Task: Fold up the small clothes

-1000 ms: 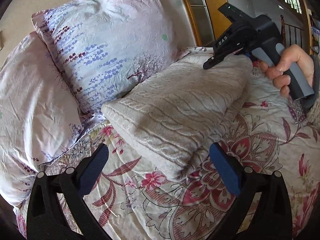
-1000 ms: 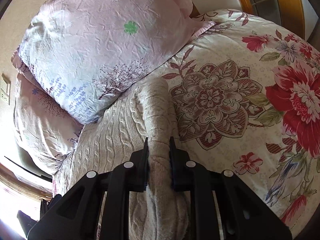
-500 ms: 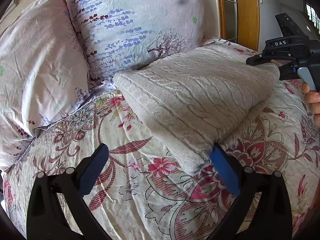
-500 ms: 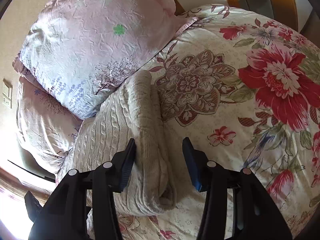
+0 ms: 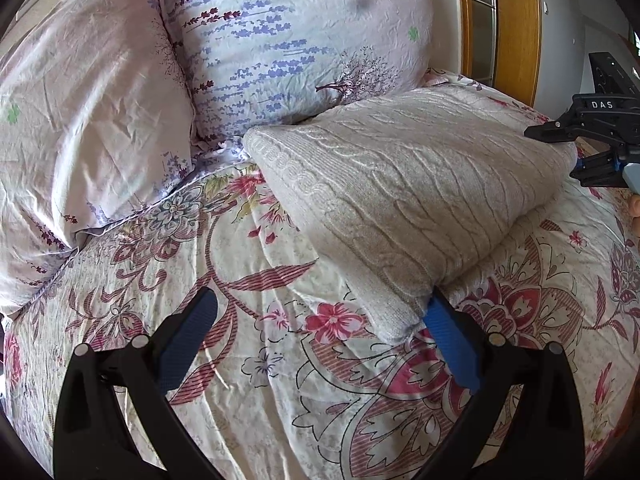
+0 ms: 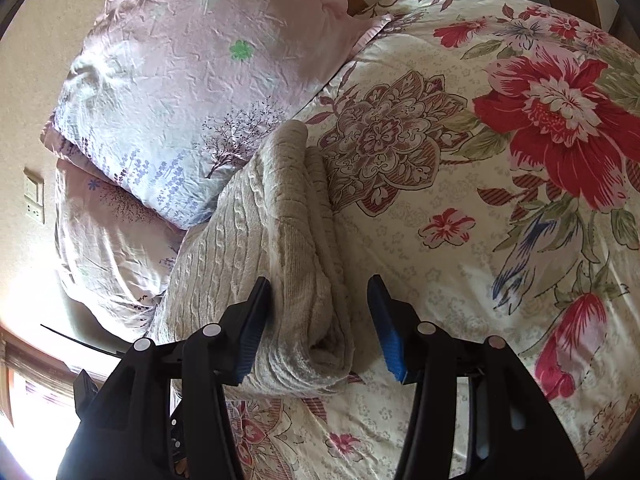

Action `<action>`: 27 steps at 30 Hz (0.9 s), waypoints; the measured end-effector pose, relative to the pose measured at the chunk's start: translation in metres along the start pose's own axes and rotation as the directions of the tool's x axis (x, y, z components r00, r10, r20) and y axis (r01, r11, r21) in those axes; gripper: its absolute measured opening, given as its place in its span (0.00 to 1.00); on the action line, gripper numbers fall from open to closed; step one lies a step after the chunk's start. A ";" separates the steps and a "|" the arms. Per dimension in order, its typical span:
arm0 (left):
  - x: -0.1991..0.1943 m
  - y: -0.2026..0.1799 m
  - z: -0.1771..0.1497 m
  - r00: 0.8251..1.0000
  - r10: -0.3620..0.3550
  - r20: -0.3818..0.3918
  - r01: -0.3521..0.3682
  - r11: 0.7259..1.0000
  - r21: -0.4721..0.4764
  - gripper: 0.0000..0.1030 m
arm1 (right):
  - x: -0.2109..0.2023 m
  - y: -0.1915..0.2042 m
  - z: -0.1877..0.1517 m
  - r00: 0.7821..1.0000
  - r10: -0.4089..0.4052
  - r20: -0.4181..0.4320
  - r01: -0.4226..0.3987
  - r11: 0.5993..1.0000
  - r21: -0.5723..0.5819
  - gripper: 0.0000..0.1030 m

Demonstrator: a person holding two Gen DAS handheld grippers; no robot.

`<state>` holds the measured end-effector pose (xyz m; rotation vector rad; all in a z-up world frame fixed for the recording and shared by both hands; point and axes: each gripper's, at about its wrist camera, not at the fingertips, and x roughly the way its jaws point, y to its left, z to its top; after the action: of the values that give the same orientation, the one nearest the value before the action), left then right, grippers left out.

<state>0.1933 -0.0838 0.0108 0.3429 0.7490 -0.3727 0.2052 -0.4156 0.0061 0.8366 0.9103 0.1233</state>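
Observation:
A beige cable-knit sweater (image 5: 404, 184) lies folded in a thick rectangle on the floral bedspread (image 5: 256, 360), its far edge against a pillow. It also shows in the right wrist view (image 6: 280, 248), folded edge toward the camera. My left gripper (image 5: 320, 320) is open and empty; its right finger sits by the sweater's near corner. My right gripper (image 6: 318, 312) is open, its jaws either side of the sweater's folded edge without pinching it. The right gripper also shows in the left wrist view (image 5: 556, 152), at the sweater's far right end.
Two pale floral pillows (image 5: 288, 40) (image 5: 84, 128) lean at the head of the bed. A wooden door frame (image 5: 512, 20) stands behind. A wall switch (image 6: 34, 200) is at the left in the right wrist view. The bedspread (image 6: 500, 200) extends right of the sweater.
My right gripper has opened and let go of the sweater's folded edge, which now rests on the bed. My left gripper has drawn back and swung left, still open.

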 end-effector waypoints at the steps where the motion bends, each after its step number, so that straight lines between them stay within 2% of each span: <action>1: -0.001 -0.002 -0.001 1.000 0.002 -0.006 -0.002 1.000 0.012 0.98 | -0.001 -0.001 0.000 1.000 0.009 0.000 -0.009 1.000 0.005 0.51; 5: 0.001 -0.008 -0.007 0.999 0.023 -0.038 -0.021 0.999 0.045 0.98 | -0.003 -0.004 -0.001 0.999 0.046 -0.015 -0.046 0.999 0.023 0.51; 8: 0.000 0.000 -0.005 0.999 0.043 -0.026 -0.043 0.999 -0.001 0.98 | 0.001 -0.004 -0.002 0.998 0.054 -0.028 -0.053 0.998 0.037 0.51; 11: 0.000 0.008 -0.005 0.999 0.028 -0.020 -0.029 0.998 -0.048 0.98 | 0.002 -0.002 -0.004 0.999 0.041 -0.022 -0.041 0.999 0.019 0.50; 13: 0.001 0.008 -0.005 0.999 0.028 -0.025 -0.030 0.998 -0.049 0.98 | 0.002 0.000 -0.004 0.999 0.040 -0.015 -0.040 0.999 0.010 0.44; 14: 0.000 0.007 -0.005 0.999 0.031 -0.023 -0.032 0.998 -0.048 0.98 | 0.001 0.001 -0.004 0.999 0.045 -0.013 -0.045 0.999 0.004 0.36; 17: 0.002 0.008 -0.005 0.999 0.027 -0.027 -0.029 0.998 -0.063 0.98 | -0.002 0.008 -0.004 0.999 0.035 0.010 -0.035 0.999 -0.024 0.27; 19: 0.004 0.015 -0.006 0.999 0.002 -0.038 -0.006 0.994 -0.108 0.98 | -0.006 0.012 -0.004 0.998 0.050 0.023 -0.049 0.998 -0.031 0.24; 22: 0.008 0.033 -0.007 0.996 -0.069 -0.061 0.053 0.972 -0.230 0.98 | -0.013 0.023 -0.005 0.994 0.102 0.034 -0.100 0.994 -0.045 0.23; 25: 0.011 0.051 -0.010 0.989 -0.127 -0.072 0.094 0.931 -0.352 0.97 | -0.017 0.034 -0.010 0.985 0.174 0.021 -0.172 0.983 -0.070 0.22; 27: 0.011 0.058 -0.014 0.988 -0.139 -0.070 0.100 0.912 -0.399 0.97 | -0.013 0.037 -0.013 0.987 0.161 0.012 -0.159 0.983 -0.089 0.22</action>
<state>0.2183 -0.0289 0.0028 -0.0681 0.9224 -0.3124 0.1958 -0.3881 0.0355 0.8274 0.8138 0.2930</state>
